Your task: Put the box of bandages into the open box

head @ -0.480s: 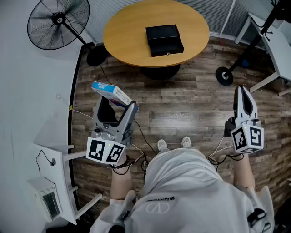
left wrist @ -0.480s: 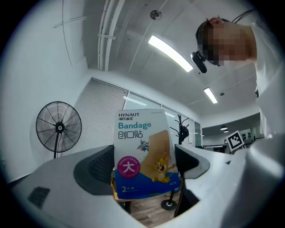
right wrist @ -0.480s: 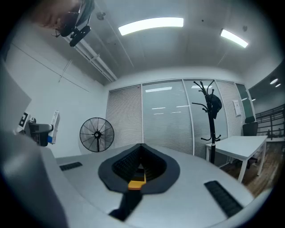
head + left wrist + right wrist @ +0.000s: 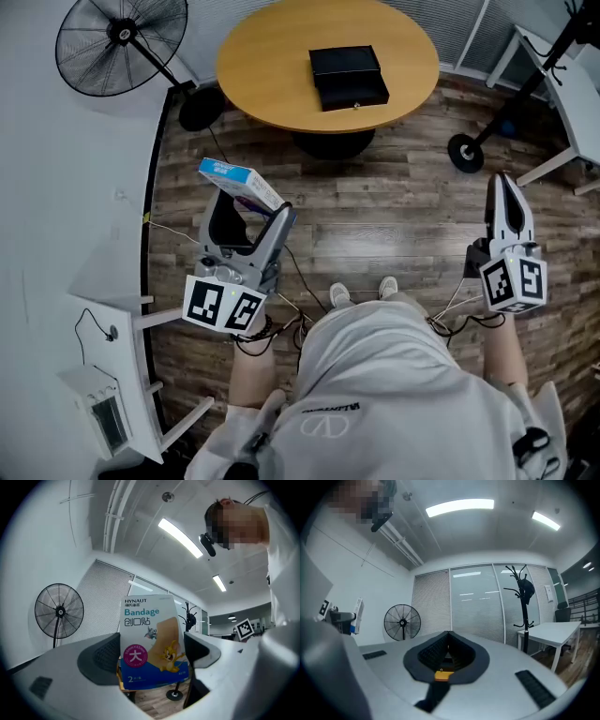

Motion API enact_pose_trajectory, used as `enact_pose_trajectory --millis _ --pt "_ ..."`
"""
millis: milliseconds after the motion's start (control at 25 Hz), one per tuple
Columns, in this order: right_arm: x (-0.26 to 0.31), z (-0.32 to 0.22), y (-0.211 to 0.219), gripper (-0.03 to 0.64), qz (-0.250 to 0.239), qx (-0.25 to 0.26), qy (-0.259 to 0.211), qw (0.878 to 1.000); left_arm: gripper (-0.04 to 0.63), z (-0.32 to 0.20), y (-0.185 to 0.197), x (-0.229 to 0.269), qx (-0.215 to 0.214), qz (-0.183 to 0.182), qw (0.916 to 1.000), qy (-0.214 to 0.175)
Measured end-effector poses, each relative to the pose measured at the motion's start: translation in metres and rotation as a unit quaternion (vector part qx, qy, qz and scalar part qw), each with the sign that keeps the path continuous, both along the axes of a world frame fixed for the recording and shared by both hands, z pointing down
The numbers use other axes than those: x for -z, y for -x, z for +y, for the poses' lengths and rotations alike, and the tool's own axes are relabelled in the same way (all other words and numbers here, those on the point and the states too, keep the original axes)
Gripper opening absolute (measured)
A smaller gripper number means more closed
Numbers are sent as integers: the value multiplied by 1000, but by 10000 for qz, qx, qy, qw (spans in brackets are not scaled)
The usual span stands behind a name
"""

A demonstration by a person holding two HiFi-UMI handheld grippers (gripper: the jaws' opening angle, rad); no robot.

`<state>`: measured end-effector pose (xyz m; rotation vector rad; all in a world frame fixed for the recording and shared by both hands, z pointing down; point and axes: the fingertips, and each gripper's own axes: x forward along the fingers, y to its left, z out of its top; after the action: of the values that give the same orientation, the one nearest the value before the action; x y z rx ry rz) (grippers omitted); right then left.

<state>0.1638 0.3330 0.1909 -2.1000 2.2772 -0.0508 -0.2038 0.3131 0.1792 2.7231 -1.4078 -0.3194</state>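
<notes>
Head view: holds box of bandages [image 4: 239, 185] in left claw [image 4: 246, 208] at centre-left, above the floor, long axis slanting upper left to lower right. Finds open box [image 4: 349, 78] on round surface [image 4: 272, 66] at top centre, up and right of that claw, well apart. Likely calls for a reach forward and rightward.

Left gripper view: grips the box's flanks at wide spread, printed face toward camera.

Right gripper view: shows right claw [image 4: 447, 641] closed, empty.

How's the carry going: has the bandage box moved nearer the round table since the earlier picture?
No clear move: the bandage box in the left gripper keeps its gap to the round table.
</notes>
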Motion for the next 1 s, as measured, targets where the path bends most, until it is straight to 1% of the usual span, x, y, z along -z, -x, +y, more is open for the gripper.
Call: enact_pose_trajectory --millis 200,400,720,1000 --pt "-5 -3 24 15 50 -119 10 9999 426 -6 13 -5 -210 4 9998 35" --pt "-15 -12 38 15 80 -42 107 9999 426 -15 15 -16 -279 32 9995 150" --pt "-20 -44 28 16 123 43 63 9999 426 -47 -6 -24 -291 52 9994 194" --pt "-25 -112 3 16 5 257 61 9996 426 -99 -39 -17 -190 -91 9997 126"
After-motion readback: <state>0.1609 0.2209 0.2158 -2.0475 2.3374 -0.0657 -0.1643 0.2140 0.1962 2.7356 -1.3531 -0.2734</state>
